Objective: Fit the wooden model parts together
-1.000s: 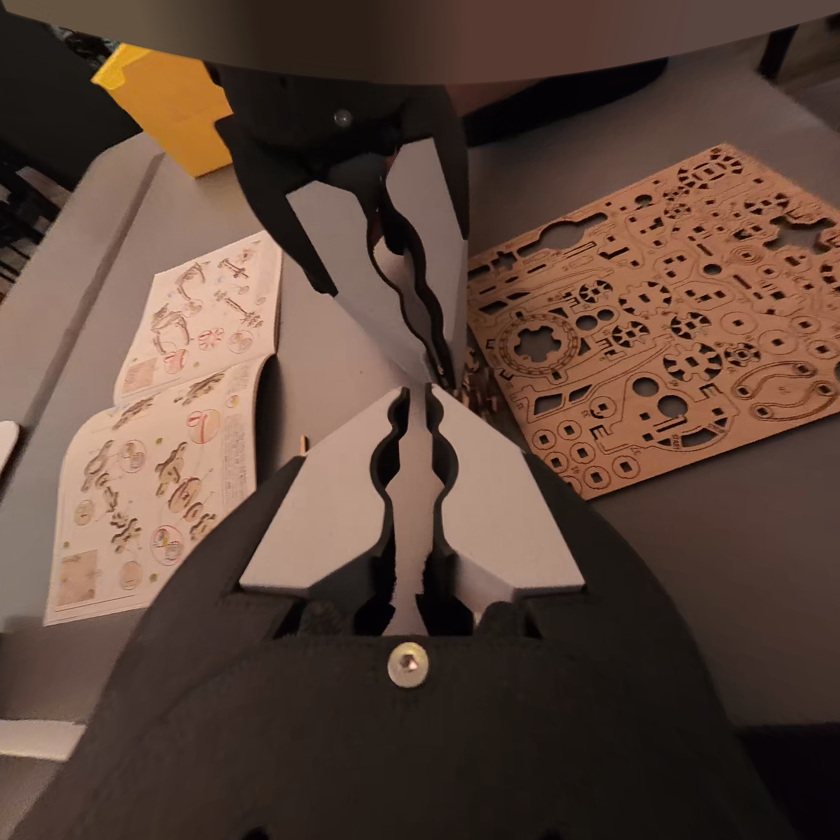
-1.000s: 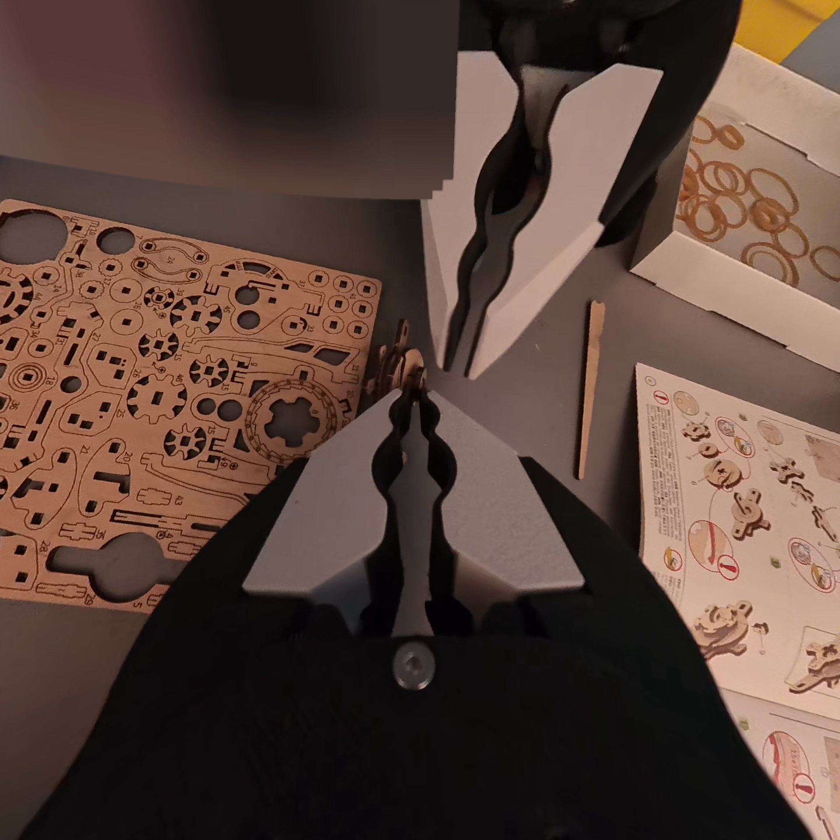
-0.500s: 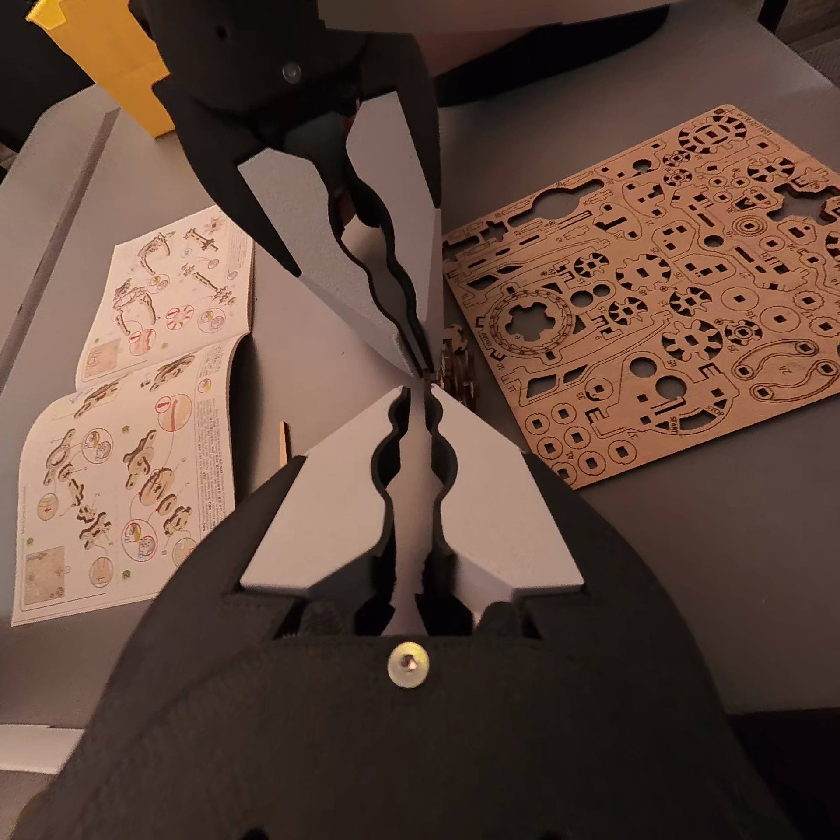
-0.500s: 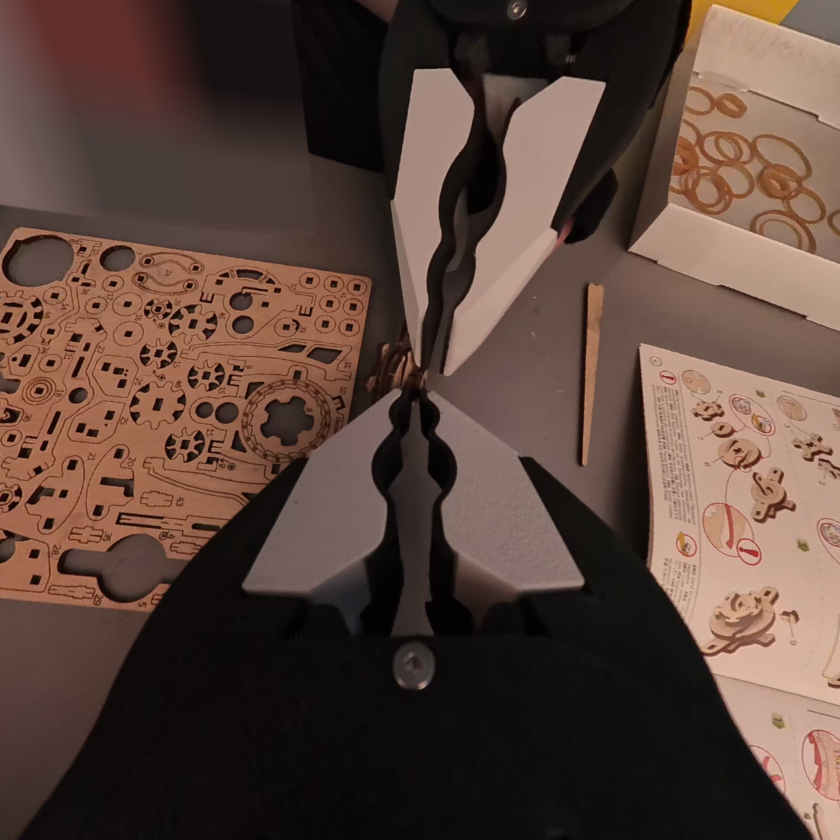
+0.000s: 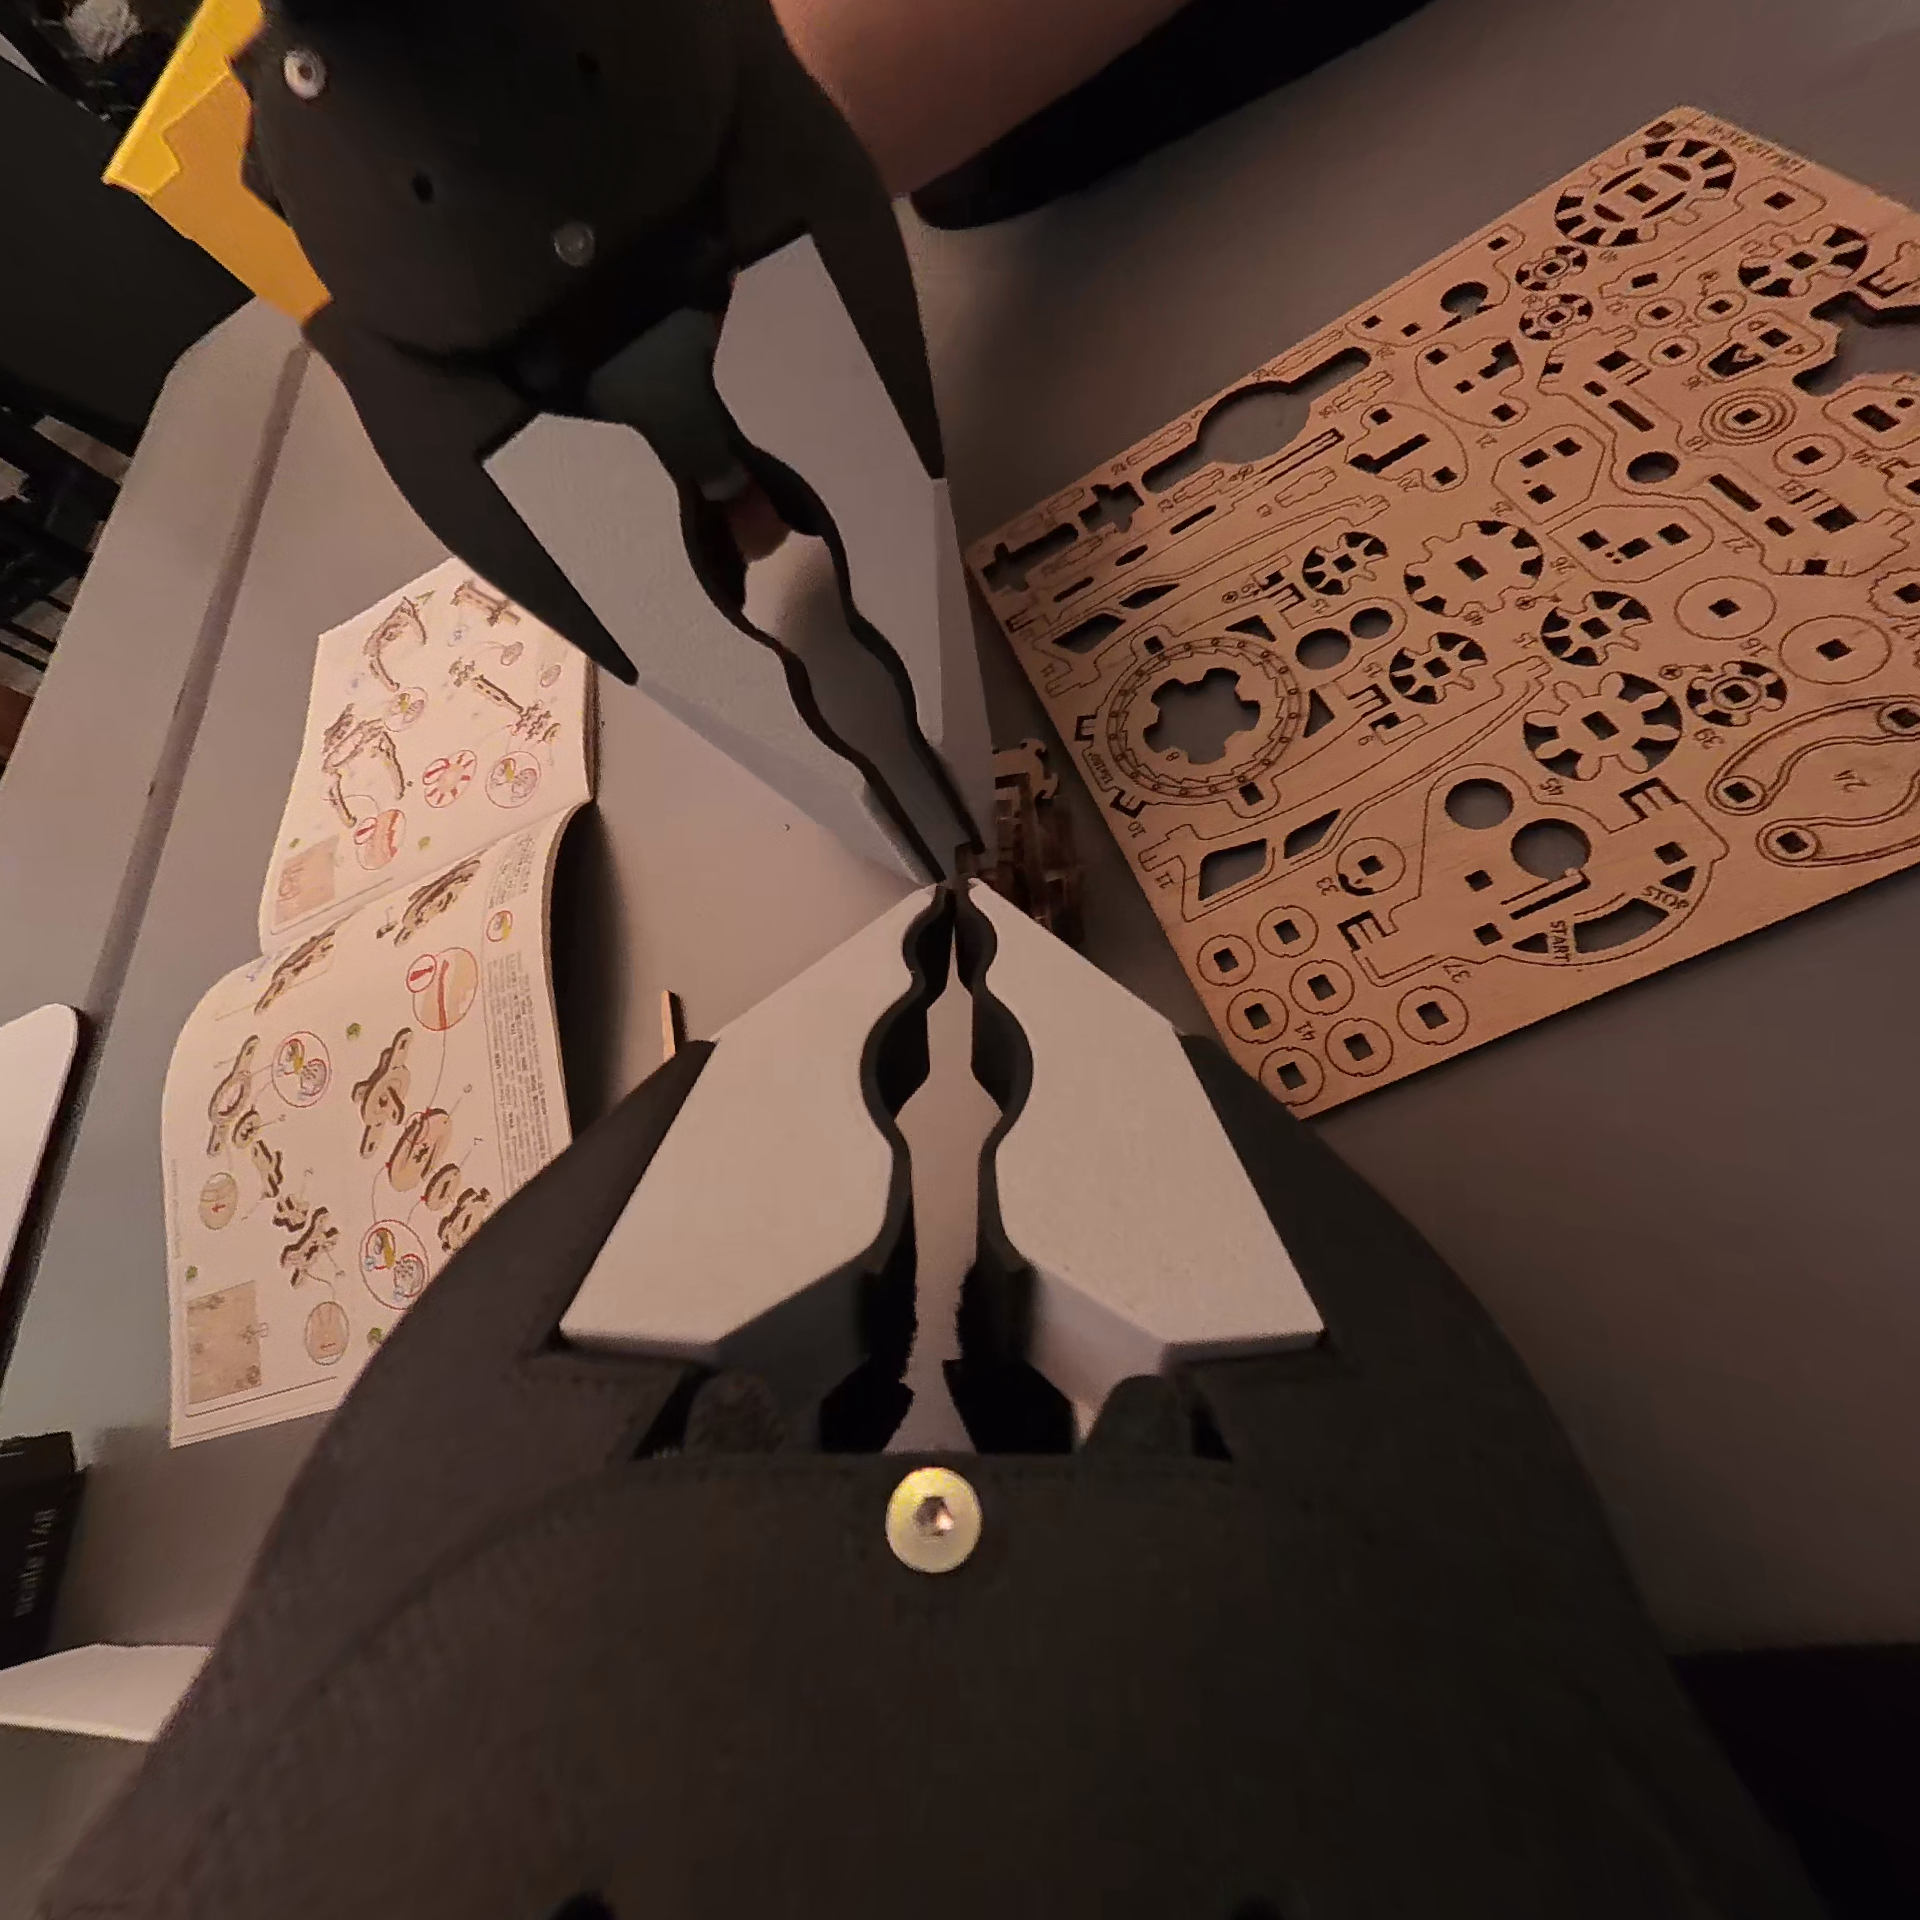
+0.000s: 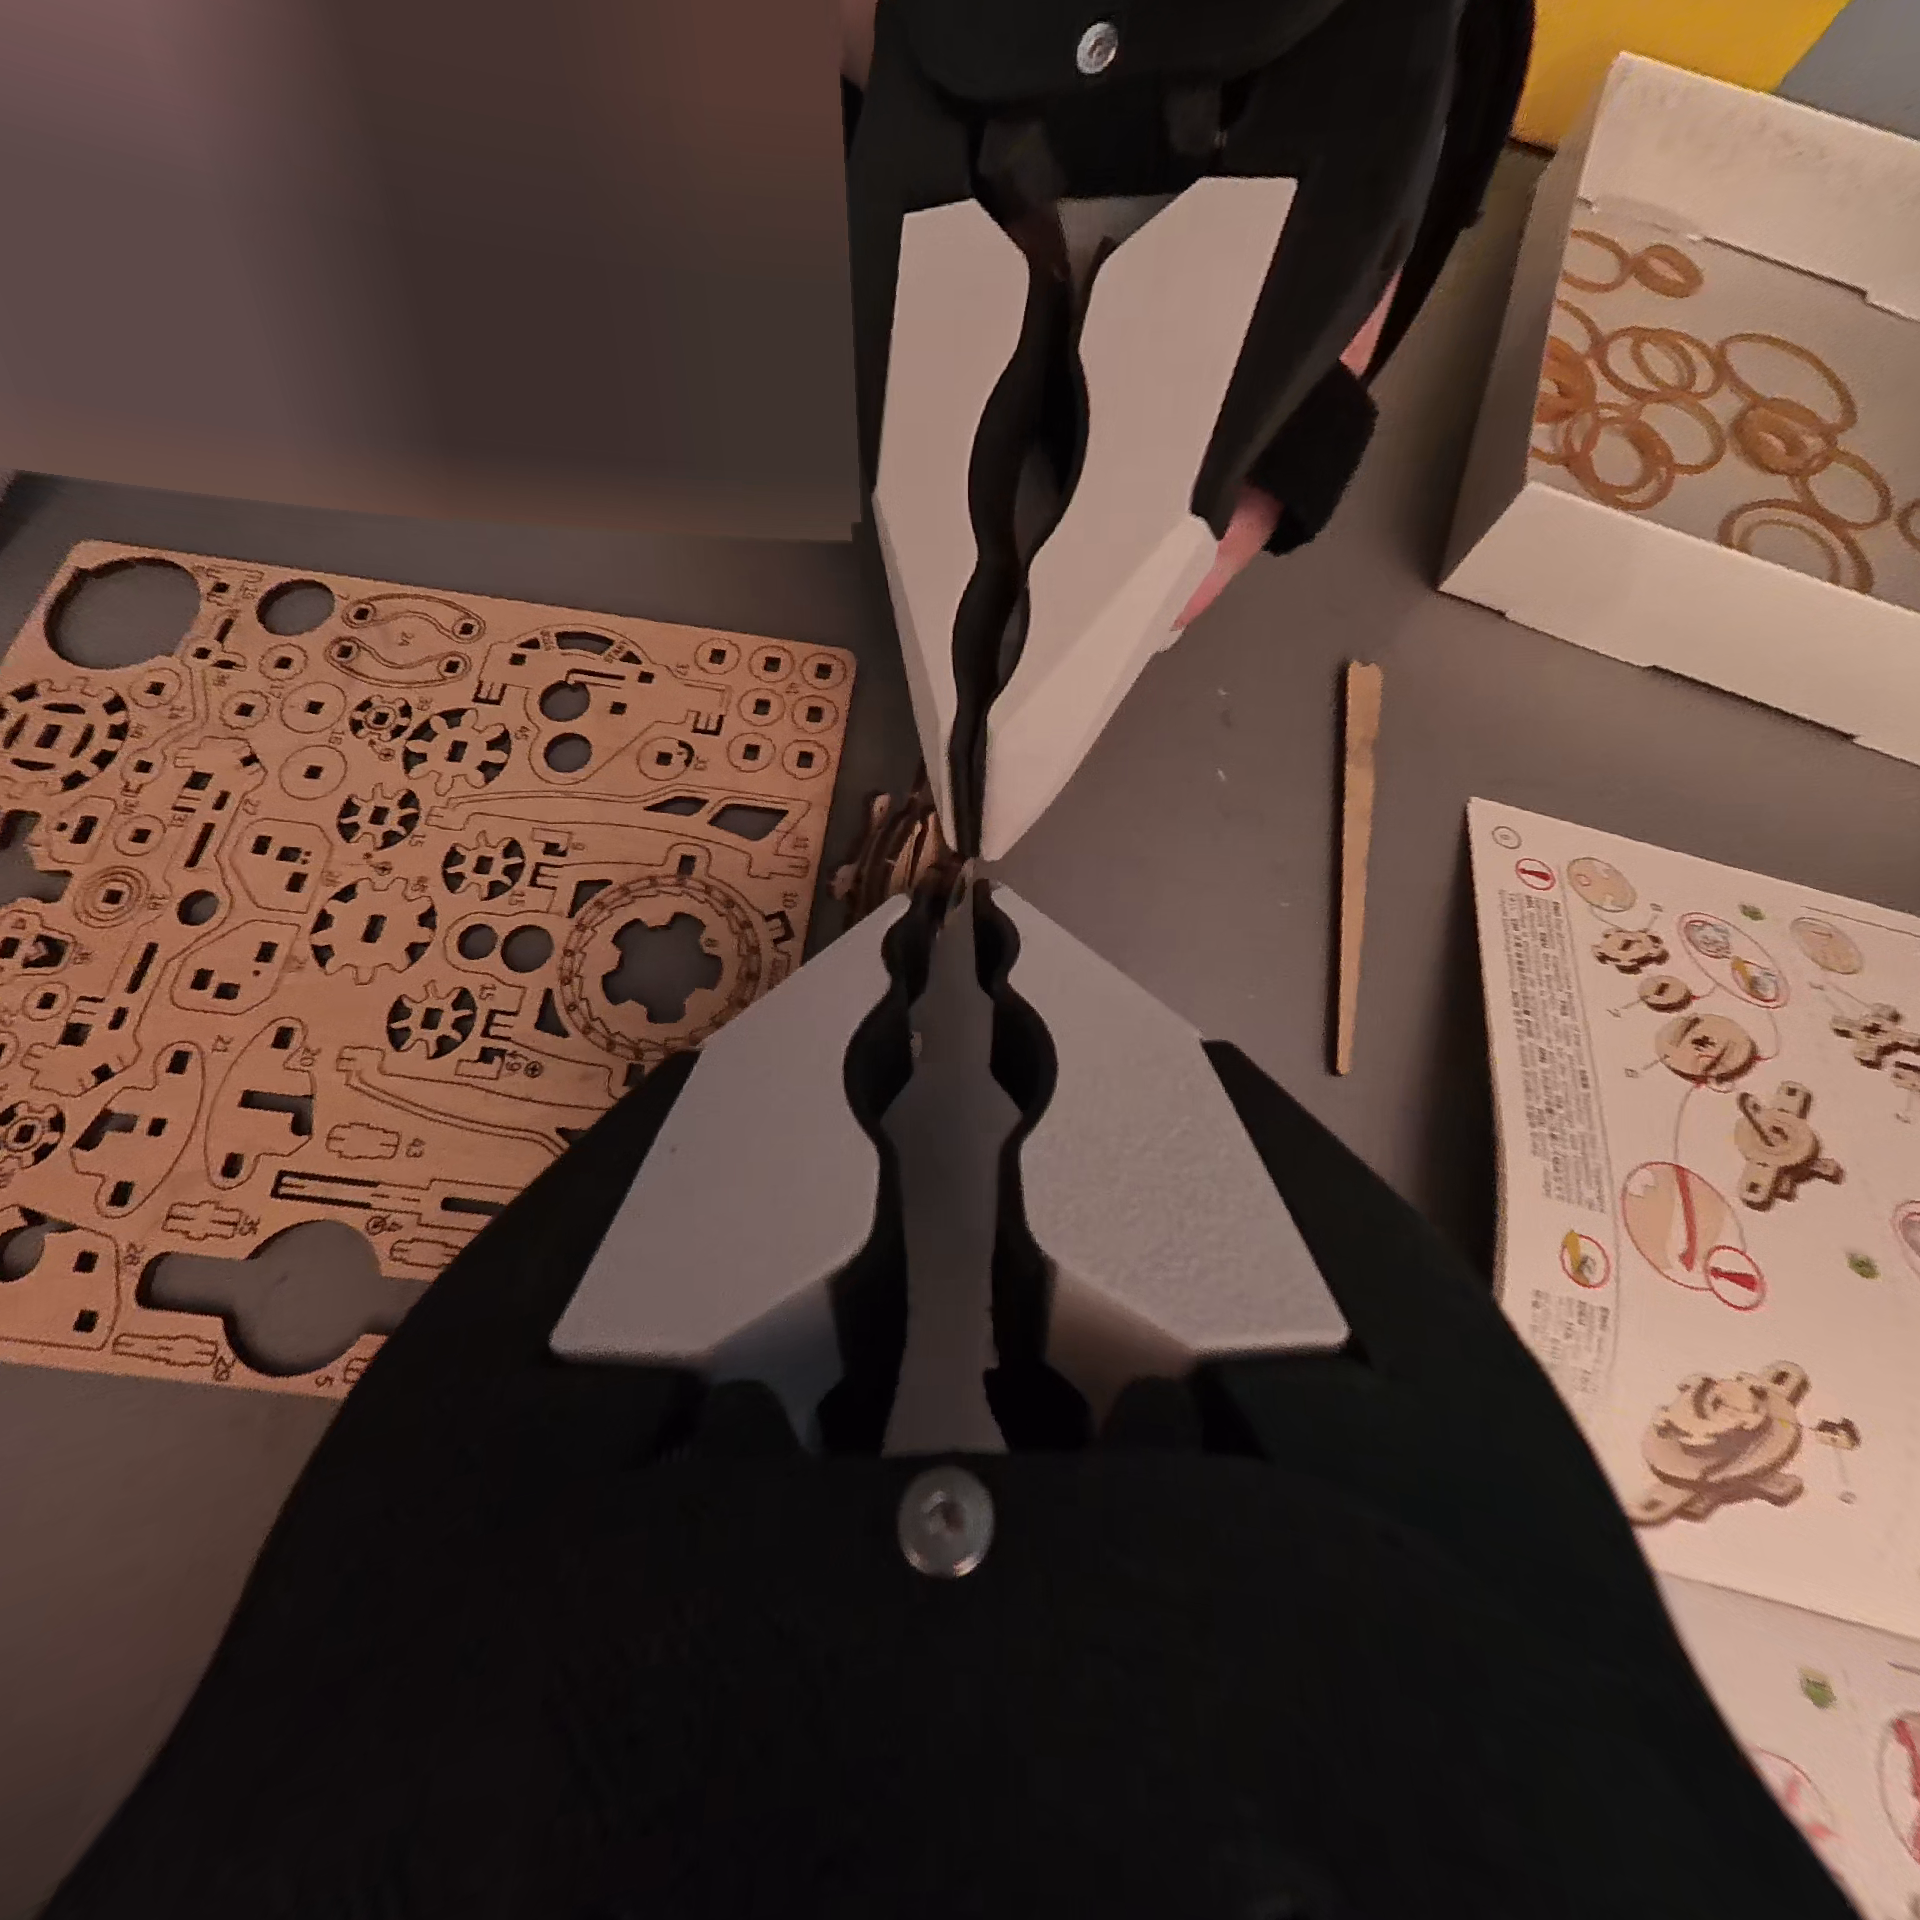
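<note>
The left claw point(image 5: 954, 902) and the right claw point(image 6: 961, 891) are met tip to tip just above the grey counter point(image 5: 1455, 1299), each closed to a hairline gap at its tips. A small wooden gear assembly point(image 5: 1034, 847) is seen right at that meeting point, just beside the edge of the laser-cut parts sheet point(image 5: 1507, 582), and appears to be pinched by the right claw; whether the left claw has hold of it, of a tiny separate piece, or of nothing cannot be told. The likeliest failure is judged to be misalignment: were the two pieces pressed together off-axis, a thin tab could be snapped or the assembly twisted out of the narrow tip grip and dropped onto the counter. Too hard a squeeze could also split the thin ply. Most of the joint itself is hidden behind the claw tips in both views, so the seating of the parts cannot be judged. An open instruction booklet point(image 5: 374, 997), a slim wooden stick point(image 6: 1359, 862) and a white box of rings point(image 6: 1704, 405) lie near, the box cut off by the picture edge.
</note>
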The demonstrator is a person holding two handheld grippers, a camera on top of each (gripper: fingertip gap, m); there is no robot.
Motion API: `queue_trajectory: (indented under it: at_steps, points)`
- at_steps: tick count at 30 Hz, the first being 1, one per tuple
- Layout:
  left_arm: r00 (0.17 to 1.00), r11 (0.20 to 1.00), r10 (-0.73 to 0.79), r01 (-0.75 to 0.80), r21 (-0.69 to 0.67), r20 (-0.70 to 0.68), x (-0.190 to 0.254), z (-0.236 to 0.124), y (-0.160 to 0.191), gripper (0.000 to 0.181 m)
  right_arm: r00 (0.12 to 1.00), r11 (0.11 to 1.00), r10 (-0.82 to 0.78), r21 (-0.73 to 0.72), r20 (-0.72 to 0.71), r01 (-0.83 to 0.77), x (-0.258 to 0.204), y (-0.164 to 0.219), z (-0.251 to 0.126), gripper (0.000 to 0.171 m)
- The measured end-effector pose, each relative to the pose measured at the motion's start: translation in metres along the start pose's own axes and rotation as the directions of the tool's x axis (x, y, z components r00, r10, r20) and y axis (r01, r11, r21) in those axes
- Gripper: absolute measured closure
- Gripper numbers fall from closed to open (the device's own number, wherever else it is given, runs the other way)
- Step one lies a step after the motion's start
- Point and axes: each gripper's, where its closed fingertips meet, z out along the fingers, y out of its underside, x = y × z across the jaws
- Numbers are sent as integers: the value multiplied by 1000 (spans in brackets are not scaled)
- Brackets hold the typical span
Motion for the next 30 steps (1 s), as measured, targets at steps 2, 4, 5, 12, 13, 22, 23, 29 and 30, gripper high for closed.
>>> queue_trajectory:
  at_steps: [2, 4, 5, 12, 13, 22, 23, 29, 30]
  points:
    - [1000, 1000, 14, -14, -1, 9, 0, 1, -1, 181, 999, 1000, 22, 18, 28, -22, -1, 0, 0, 167]
    - [1000, 1000, 20, -20, 1, 13, 0, 1, -2, 181, 997, 999, 40, 31, 61, -42, -4, 0, 0, 167]
    - [1000, 1000, 21, -21, 3, 18, 0, 2, -2, 181, 996, 998, 55, 38, 76, -58, -5, 0, 0, 167]
    - [996, 1000, -29, 29, 0, 82, -14, 1, 0, 181, 999, 999, -41, -1, -3, 41, -2, -2, 1, 169]
    - [989, 996, -86, 86, 6, 122, -25, -1, 2, 181, 993, 994, -106, -25, -59, 105, 1, -3, 0, 169]
    - [796, 783, -604, 602, 156, -42, -55, -19, 4, 176, 668, 767, -641, -332, -378, 549, 33, 1, -3, 163]
    - [785, 772, -617, 617, 151, -54, -54, -19, 5, 175, 690, 790, -612, -319, -385, 523, 35, 0, -5, 158]
    - [757, 753, -650, 654, 71, -73, -45, -11, 13, 174, 848, 923, -382, -121, -367, 364, 31, -10, -18, 157]
    - [752, 749, -656, 659, 65, -69, -45, -11, 13, 174, 907, 969, -243, -45, -344, 243, 33, -12, -19, 159]
